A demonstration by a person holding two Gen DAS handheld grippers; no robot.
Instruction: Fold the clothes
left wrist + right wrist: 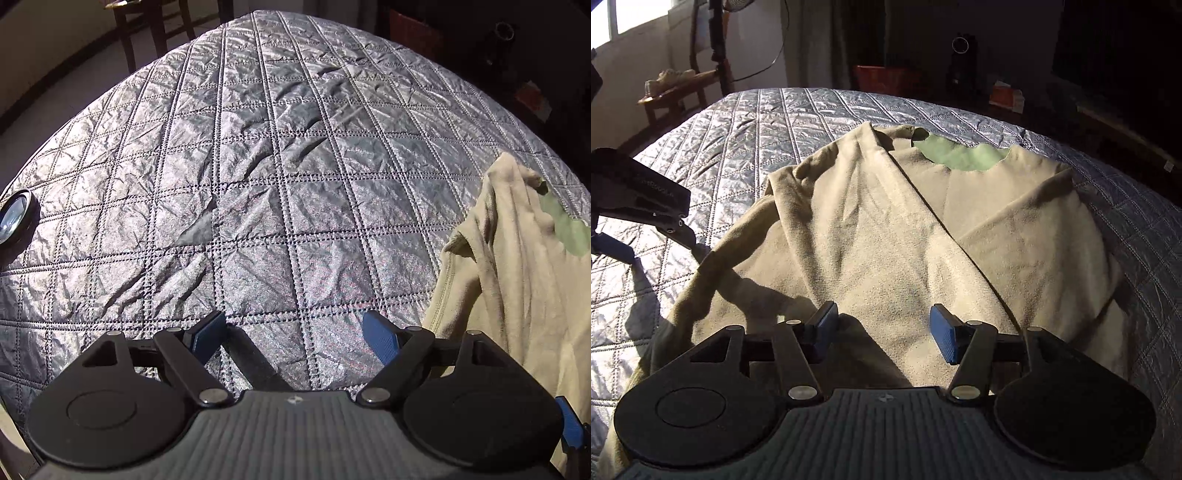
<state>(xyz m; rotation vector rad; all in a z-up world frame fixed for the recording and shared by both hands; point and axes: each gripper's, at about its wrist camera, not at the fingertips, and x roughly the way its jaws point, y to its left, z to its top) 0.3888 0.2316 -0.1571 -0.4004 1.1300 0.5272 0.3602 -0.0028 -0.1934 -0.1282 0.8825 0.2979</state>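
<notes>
Beige garment (pixel 886 229), spread on quilted bed (pixel 746 122): positioned beneath right tool (pixel 884 334), beside left tool (pixel 295 334); both tools held wide open, empty.

I can't read any words or numbers here. My left gripper (pixel 639 206), seen from my right side, has some small raised letters on its dark arm, but they are too blurry to make out. Each gripper body has a tiny round mark, and it has no letters.

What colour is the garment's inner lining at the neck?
Light green lining inside the beige garment; clearest in the right wrist view.
</notes>
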